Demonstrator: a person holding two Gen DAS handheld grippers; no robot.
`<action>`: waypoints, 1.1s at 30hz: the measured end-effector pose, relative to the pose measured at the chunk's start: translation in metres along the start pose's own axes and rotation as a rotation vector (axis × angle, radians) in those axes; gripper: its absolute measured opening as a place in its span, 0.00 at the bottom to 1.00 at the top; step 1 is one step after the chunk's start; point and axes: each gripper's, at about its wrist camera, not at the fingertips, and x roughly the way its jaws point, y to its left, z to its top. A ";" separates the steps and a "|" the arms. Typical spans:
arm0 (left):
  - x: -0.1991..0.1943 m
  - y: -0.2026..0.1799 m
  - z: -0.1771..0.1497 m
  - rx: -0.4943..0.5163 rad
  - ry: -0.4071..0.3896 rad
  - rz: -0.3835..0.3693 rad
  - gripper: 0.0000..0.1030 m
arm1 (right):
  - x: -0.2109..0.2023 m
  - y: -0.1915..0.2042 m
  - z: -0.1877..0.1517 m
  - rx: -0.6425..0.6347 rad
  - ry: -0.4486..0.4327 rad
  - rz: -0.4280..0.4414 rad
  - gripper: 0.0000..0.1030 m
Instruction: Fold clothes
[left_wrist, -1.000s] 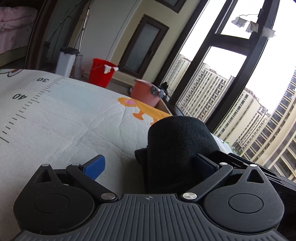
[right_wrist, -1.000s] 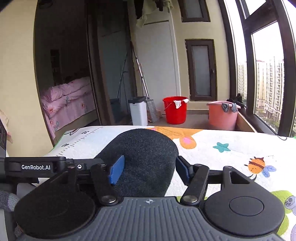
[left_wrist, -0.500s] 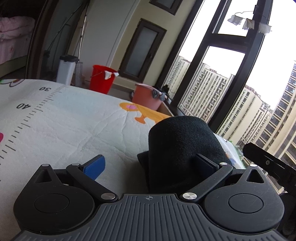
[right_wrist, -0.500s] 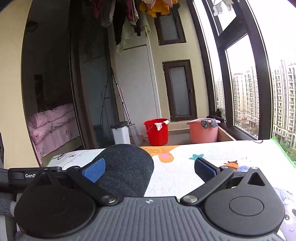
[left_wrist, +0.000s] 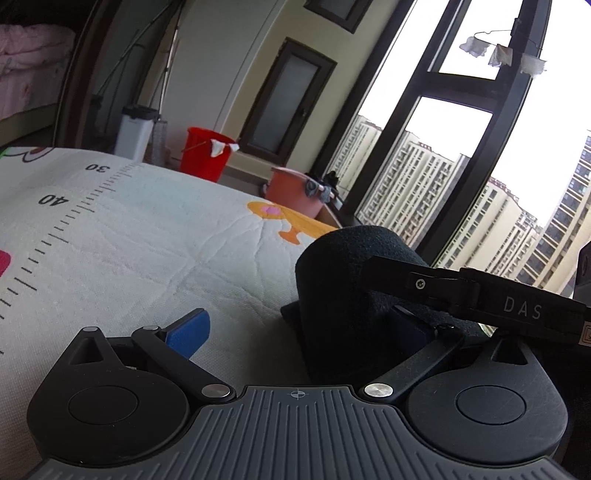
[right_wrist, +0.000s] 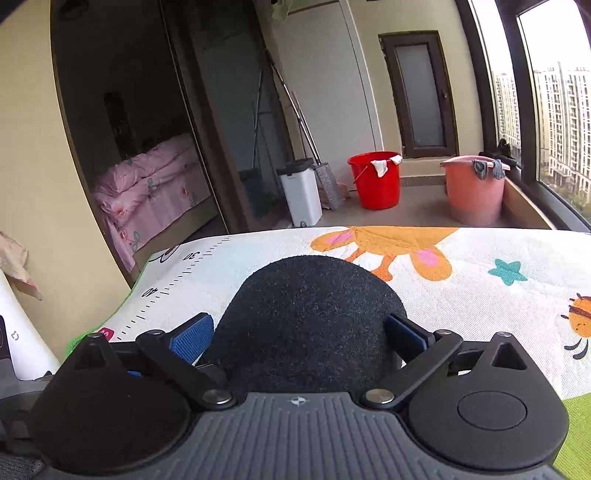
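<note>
A black folded garment (left_wrist: 343, 291) lies in a rounded bundle on the printed play mat (left_wrist: 140, 236). My left gripper (left_wrist: 299, 332) is open; its right finger presses against the bundle's side and its left blue pad (left_wrist: 188, 332) is bare over the mat. In the right wrist view the same black garment (right_wrist: 310, 317) fills the space between the blue pads (right_wrist: 192, 339) of my right gripper (right_wrist: 299, 338), which stands open around it. The right gripper's black bar (left_wrist: 476, 299) crosses over the bundle in the left wrist view.
Beyond the mat's far edge stand a red bucket (right_wrist: 375, 179), a pink tub (right_wrist: 472, 190) and a white bin (right_wrist: 300, 195) on the balcony floor. Tall windows run along the right. A doorway at left shows a pink bed (right_wrist: 147, 177).
My right gripper swung away upward and wider, then came back down over the black bundle, so its bar now lies across it in the left wrist view. The left gripper barely moved.
</note>
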 end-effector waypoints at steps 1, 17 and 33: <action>0.001 0.002 0.000 -0.010 0.004 -0.005 1.00 | -0.006 0.000 0.000 -0.010 -0.025 0.001 0.97; 0.001 0.008 0.001 -0.041 0.015 -0.017 1.00 | -0.018 -0.018 -0.009 -0.004 -0.037 -0.184 1.00; 0.004 0.016 0.002 -0.093 0.026 -0.004 1.00 | -0.065 0.007 -0.055 -0.072 -0.138 -0.218 1.00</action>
